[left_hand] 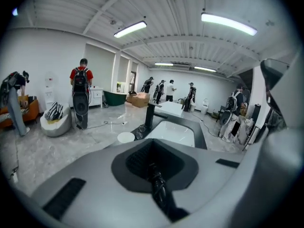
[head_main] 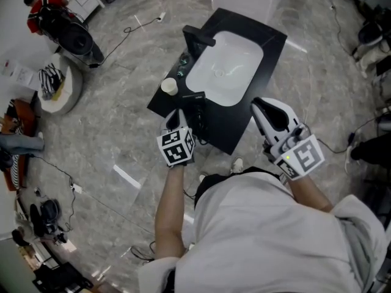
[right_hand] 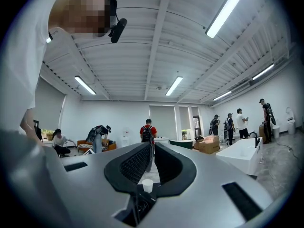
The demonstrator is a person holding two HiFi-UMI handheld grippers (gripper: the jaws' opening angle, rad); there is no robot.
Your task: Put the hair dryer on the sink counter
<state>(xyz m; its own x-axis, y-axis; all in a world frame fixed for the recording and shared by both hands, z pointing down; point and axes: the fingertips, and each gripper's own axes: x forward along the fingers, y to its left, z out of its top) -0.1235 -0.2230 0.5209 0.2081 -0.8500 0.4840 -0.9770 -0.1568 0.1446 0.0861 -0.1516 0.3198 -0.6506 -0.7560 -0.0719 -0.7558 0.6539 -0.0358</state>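
— Looking round the room, what's there?
— Grey marbled floor with cables trailing over it, and a white ribbed ceiling with strip lights. People with backpacks stand further back, one in a red shirt. In the middle is a black sink counter with a white basin, a black faucet and a white cup near its left edge.
— And the hair dryer?
— Black, lying at the counter's near edge, just beside the left gripper.
— The grippers?
— The left one's jaws meet at the tips. A dark strand sits in the hollow behind them; I can't tell what it is. The right gripper hangs by the counter's near right side, jaws together on nothing.
— Any writing?
— Only black-and-white square markers on the cubes. Other print is too small to read.
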